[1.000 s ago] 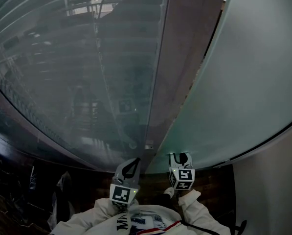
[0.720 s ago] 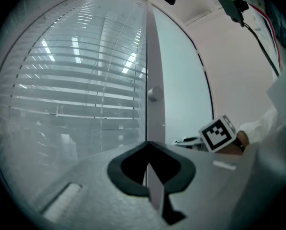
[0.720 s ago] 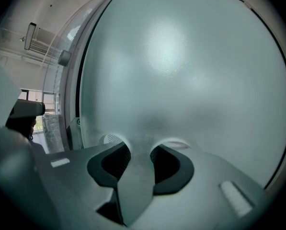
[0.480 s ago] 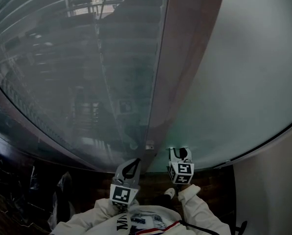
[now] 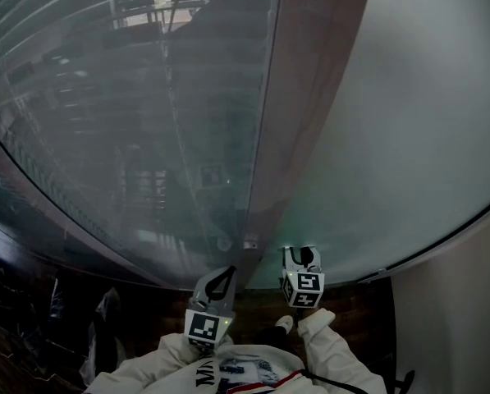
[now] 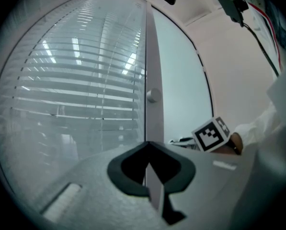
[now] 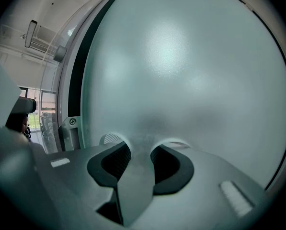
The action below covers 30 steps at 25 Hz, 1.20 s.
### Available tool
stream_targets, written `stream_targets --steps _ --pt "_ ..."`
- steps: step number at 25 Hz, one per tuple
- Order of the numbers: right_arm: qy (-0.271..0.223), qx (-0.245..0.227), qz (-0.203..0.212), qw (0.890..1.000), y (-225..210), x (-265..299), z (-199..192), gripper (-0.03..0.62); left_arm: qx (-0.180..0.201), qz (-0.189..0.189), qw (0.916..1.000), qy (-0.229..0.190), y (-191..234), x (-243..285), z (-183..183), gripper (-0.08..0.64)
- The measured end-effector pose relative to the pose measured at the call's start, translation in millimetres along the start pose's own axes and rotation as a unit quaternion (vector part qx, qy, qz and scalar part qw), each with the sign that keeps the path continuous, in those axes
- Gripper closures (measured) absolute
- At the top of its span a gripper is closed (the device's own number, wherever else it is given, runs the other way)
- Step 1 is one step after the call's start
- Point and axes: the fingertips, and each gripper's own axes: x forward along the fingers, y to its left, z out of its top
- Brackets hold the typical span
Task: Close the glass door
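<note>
The frosted glass door fills the right of the head view and most of the right gripper view. My right gripper is at its lower part, tips against the frosted pane, jaws apart with nothing between them. A brown-grey frame post stands left of the door's edge. My left gripper is shut and empty, its tips pointing at the foot of that post. In the left gripper view the door lies just right of the post.
Left of the post is a fixed glass wall with horizontal blinds behind it. A round knob sits on the post, and a metal bracket with a screw beside the door's edge. A pale wall stands at right, with dark floor below.
The door's edge has swung a little left toward the post, narrowing the brown strip. My right gripper followed it slightly; the left gripper stayed put.
</note>
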Motion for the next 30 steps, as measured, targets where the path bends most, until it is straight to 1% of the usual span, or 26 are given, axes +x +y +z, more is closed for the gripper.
stream_targets --steps 5,9,18,25,30 --pt "0.0 0.001 -0.002 1.0 -4 0 -5 0.468 0.004 0.006 0.9999 -0.007 2 -5 5 0.557" --pt "-0.002 0.0 -0.001 1.0 -2 -1 -3 0.468 0.003 0.012 0.9999 -0.003 5 -9 3 0.557" --pt "-0.006 0.003 -0.003 1.0 -4 1 -5 0.468 0.01 0.011 0.9999 -0.001 2 -14 5 0.557" --pt "-0.003 0.005 0.0 1.0 -4 1 -7 0.468 0.006 0.02 0.9998 0.001 0 -33 3 0.557" --pt "-0.009 0.002 -0.009 1.0 -7 2 -5 0.466 0.003 0.001 0.9998 0.018 -12 -55 -7 0.557"
